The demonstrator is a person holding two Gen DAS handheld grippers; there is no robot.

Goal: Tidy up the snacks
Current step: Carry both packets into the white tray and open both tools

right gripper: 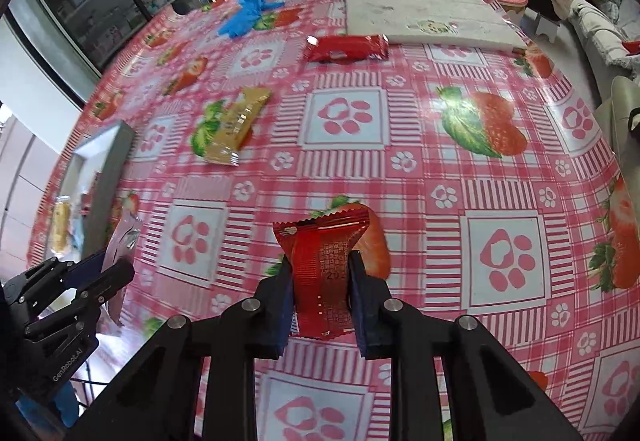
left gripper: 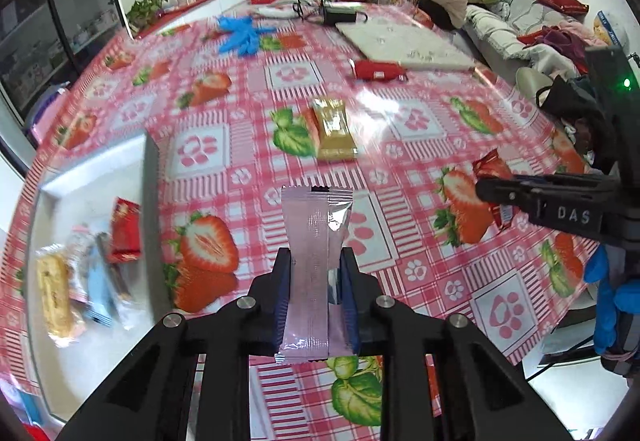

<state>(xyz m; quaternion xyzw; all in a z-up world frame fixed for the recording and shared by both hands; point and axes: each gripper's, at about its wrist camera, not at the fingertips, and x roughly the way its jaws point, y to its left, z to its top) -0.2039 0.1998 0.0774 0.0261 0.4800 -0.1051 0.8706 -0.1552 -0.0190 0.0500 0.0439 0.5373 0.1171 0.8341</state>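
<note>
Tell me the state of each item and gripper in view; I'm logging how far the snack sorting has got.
Left gripper: jaws shut on the pink packet.
Pink packet: held, off the table.
Right gripper: jaws shut on the small red packet.
Small red packet: held.
Gold packet: loose on the tablecloth.
Long red packet: loose on the tablecloth.
White tray: several snacks inside.

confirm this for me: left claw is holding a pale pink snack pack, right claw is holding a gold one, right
Not quite. The left claw does hold the pale pink pack, but the right claw holds a red pack, as the right wrist view shows. The gold pack lies on the table.
</note>
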